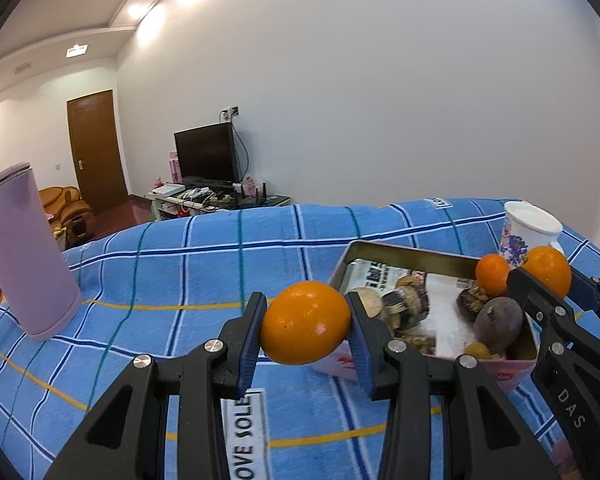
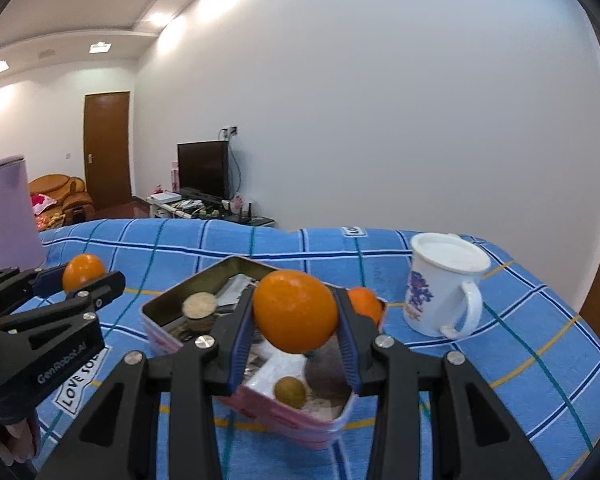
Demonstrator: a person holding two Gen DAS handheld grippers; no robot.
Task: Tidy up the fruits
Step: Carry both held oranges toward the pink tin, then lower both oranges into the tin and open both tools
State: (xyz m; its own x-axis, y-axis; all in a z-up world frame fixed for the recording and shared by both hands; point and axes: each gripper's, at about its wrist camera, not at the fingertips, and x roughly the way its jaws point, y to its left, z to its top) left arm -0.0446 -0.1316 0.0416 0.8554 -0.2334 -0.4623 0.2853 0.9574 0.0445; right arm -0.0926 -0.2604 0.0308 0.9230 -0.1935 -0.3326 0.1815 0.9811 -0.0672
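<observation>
Left gripper (image 1: 306, 322): I have its fingers (image 1: 252, 332) closed partway on an orange (image 1: 305, 323), blue pads pressing on both sides of the fruit, which is off the blue checked cloth (image 1: 180, 264).
Left orange, place: held in the air just left of the tin, above the cloth, not over the tin's opening.
Right gripper (image 2: 296, 316): my other fingers (image 2: 346, 344) clamp a second orange (image 2: 295, 312) the same way, narrow opening, pads tight on its flanks.
Right orange, place: lifted clear above the open tin (image 2: 160, 312), over its middle part.
Tin contents: a third, smaller orange (image 2: 365, 305) at the far right corner, a small yellow-green round fruit (image 2: 290, 392) near the front wall, a dark purple-brown round fruit (image 1: 498, 320), some brown pieces I cannot identify, printed paper lining the bottom.
Tin, place: on the cloth, pink sides, lid off.
Mug (image 2: 444, 284): white with a blue and pink print, upright on the cloth to the right of the tin, handle toward me, apart from the tin.
Purple cylinder (image 1: 24, 252): standing on the cloth at the far left, well apart from the tin.
Cloth surface: whether a table or a bed lies under it, I cannot tell.
</observation>
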